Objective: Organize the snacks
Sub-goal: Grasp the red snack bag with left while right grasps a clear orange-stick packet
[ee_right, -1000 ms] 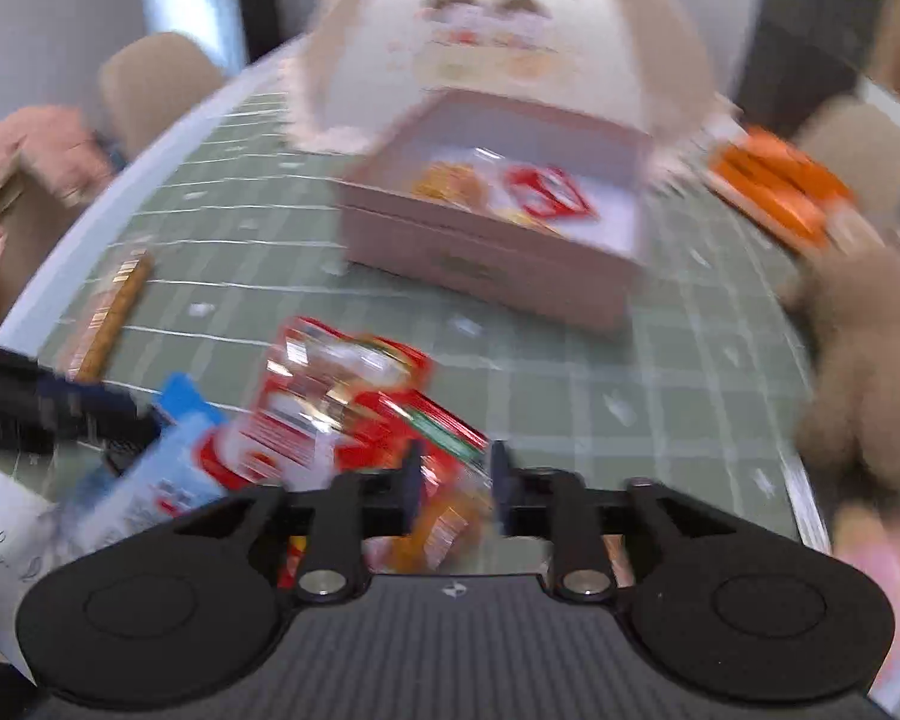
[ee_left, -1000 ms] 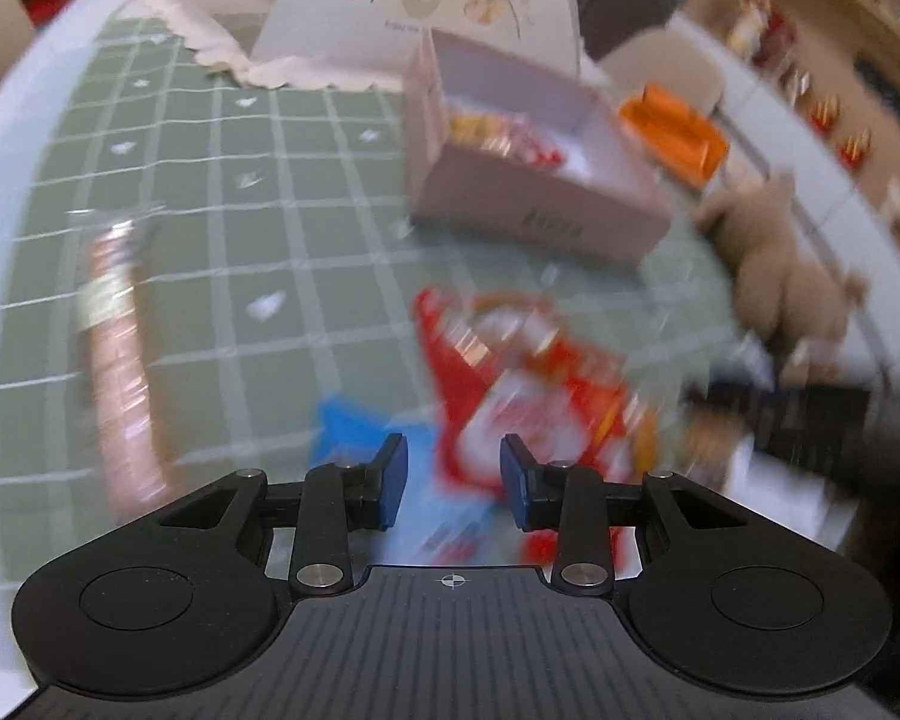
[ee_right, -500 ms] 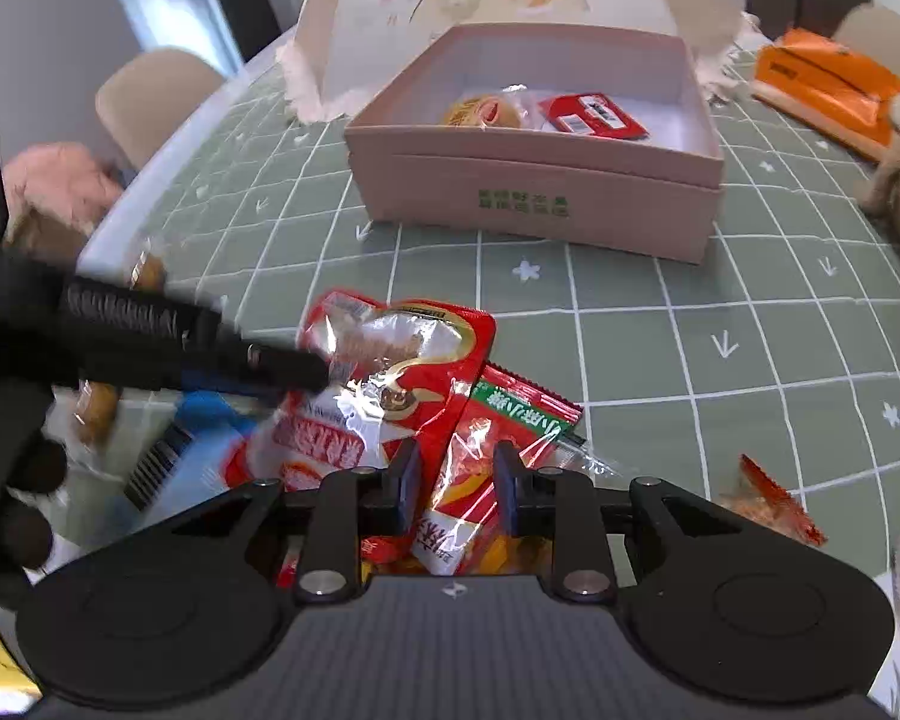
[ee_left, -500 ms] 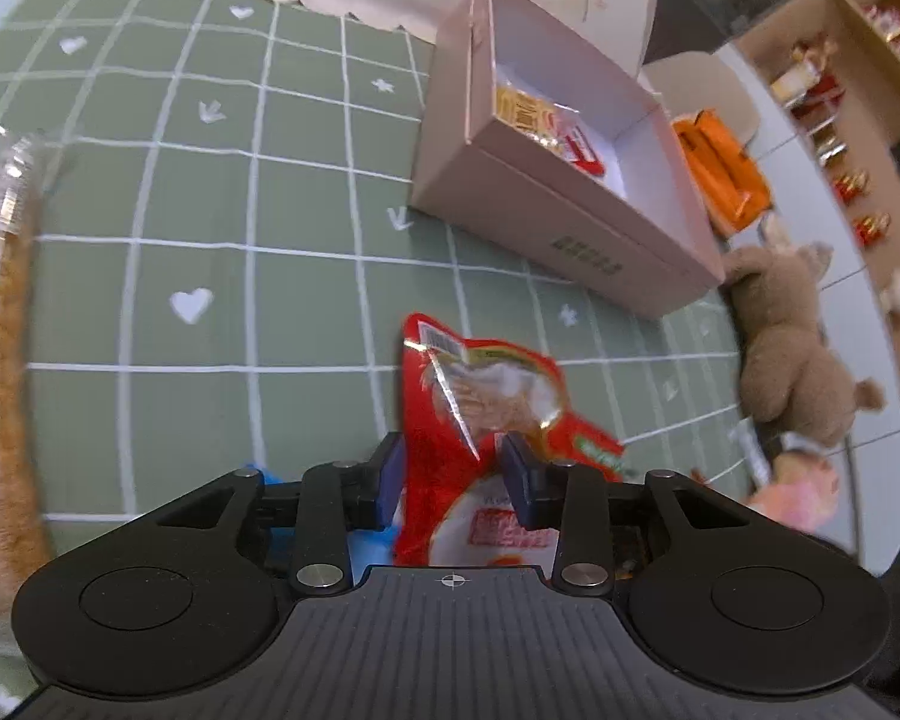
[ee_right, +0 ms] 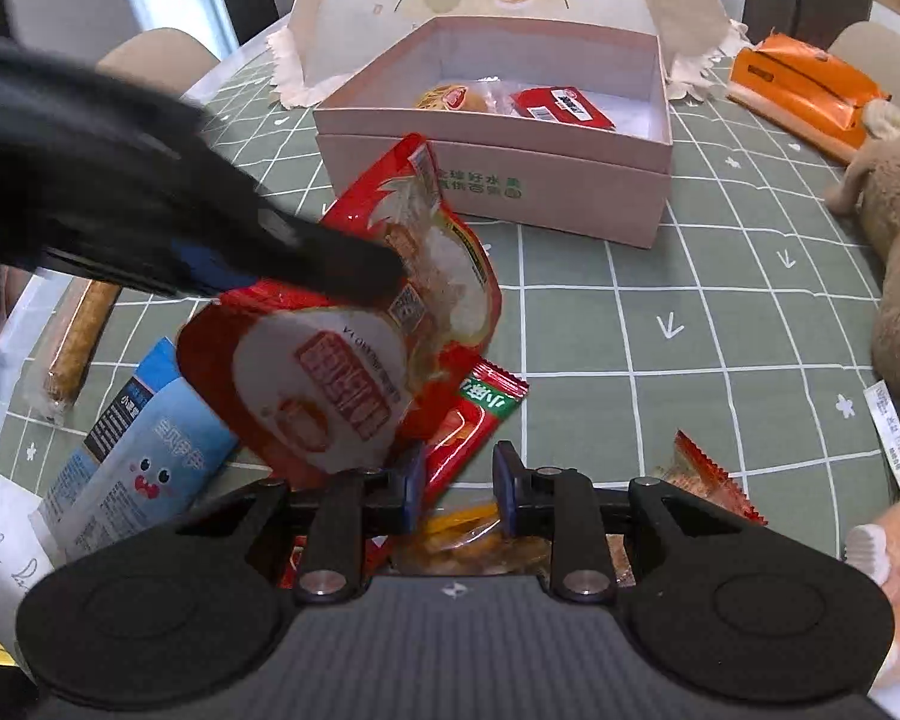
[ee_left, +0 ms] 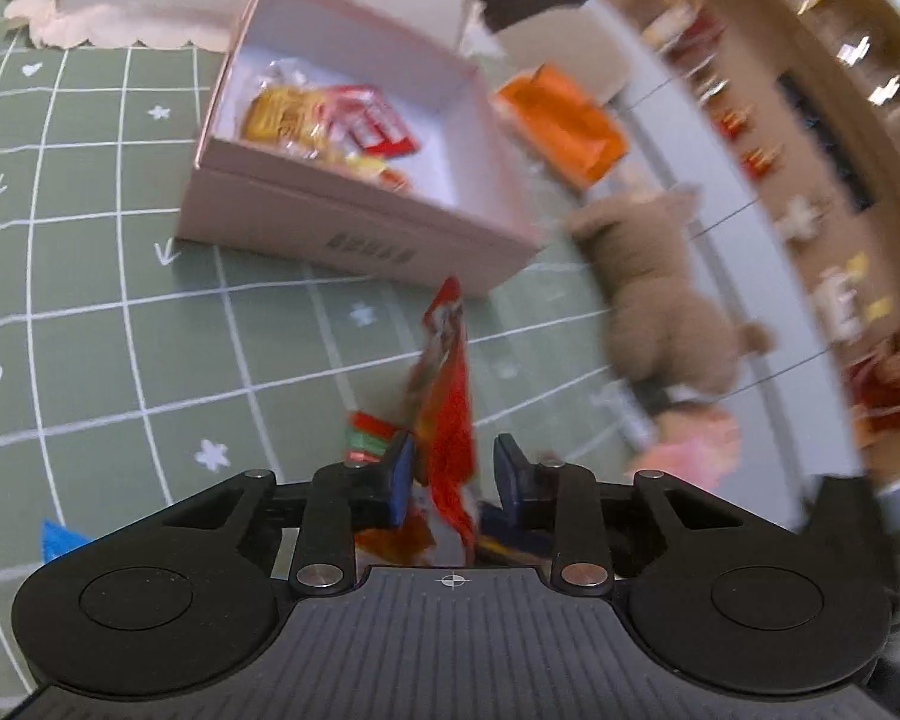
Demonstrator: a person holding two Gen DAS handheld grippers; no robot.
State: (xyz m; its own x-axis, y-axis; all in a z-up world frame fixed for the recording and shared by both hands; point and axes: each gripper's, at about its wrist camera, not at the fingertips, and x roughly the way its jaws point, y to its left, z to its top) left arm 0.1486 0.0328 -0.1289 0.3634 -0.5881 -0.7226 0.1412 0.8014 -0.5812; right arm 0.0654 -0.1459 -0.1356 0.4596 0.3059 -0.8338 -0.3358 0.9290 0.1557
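The left gripper (ee_left: 453,473) is closing on a big red snack pouch (ee_right: 342,336), lifted clear of the green checked tablecloth (ee_right: 720,312); the right gripper (ee_right: 453,483), nearly shut, pinches a small red-and-green sachet (ee_right: 480,414) in the snack pile; beyond stands the open pink box (ee_right: 498,180) holding two snacks.

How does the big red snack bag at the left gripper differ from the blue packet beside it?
The big red snack bag is lifted and tilted, between the left gripper's closing jaws; the blue packet lies flat on the tablecloth, ungripped. The red bag has a clear window; the blue packet is opaque with a cartoon face. Both remain outside the pink box.
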